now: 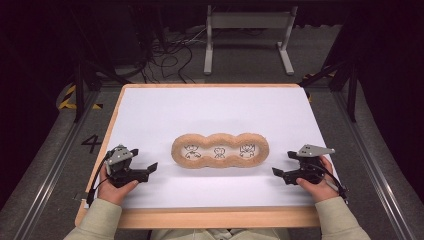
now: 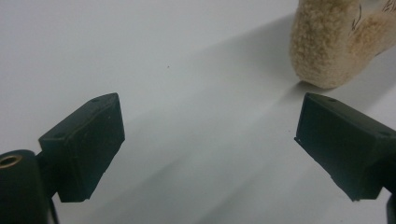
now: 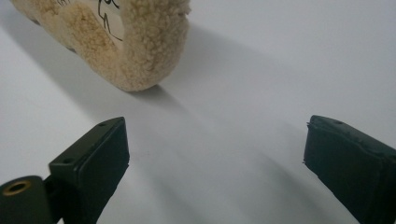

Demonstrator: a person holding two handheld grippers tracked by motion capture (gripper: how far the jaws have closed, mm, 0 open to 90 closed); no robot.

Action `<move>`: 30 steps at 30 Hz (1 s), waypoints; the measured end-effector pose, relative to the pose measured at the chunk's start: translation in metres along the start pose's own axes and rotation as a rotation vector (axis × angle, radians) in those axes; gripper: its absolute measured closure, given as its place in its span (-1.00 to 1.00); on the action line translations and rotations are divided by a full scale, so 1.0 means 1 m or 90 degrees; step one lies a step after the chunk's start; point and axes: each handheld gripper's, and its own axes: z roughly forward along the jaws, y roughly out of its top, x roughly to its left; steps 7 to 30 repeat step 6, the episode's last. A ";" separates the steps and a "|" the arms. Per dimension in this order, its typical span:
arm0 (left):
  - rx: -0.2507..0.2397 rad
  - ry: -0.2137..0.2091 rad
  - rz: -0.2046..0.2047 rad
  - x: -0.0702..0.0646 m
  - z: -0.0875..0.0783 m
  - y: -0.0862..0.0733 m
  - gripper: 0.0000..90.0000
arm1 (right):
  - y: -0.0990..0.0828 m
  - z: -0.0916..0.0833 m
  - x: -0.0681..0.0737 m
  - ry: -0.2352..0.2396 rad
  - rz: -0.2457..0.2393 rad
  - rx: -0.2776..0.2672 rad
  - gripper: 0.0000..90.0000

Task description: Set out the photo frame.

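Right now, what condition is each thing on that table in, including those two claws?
Fuzzy tan three-lobed frame: lying flat mid-table, untouched, three small drawings facing up.
Left claw: open, empty, held beside the frame's left end, apart from it.
Right claw: open, empty, held beside the frame's right end, apart from it.
White table: bare apart from the frame.

A fluffy tan frame [image 1: 220, 150] lies flat in the middle of the white worktop [image 1: 150, 115]. It is long, with three round bumps in a row. Each of its three holes shows a small black drawing.
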 end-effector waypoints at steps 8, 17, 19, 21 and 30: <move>0.001 0.000 0.000 0.000 0.000 0.000 -0.81 | 0.000 -0.001 0.000 0.000 0.012 -0.006 -0.85; 0.001 0.000 0.000 0.000 0.000 0.000 -0.81 | 0.000 -0.001 0.000 0.000 0.012 -0.006 -0.85; 0.001 0.000 0.000 0.000 0.000 0.000 -0.81 | 0.000 -0.001 0.000 0.000 0.012 -0.006 -0.85; 0.001 0.000 0.000 0.000 0.000 0.000 -0.81 | 0.000 -0.001 0.000 0.000 0.012 -0.006 -0.85; 0.001 0.000 0.000 0.000 0.000 0.000 -0.81 | 0.000 -0.001 0.000 0.000 0.012 -0.006 -0.85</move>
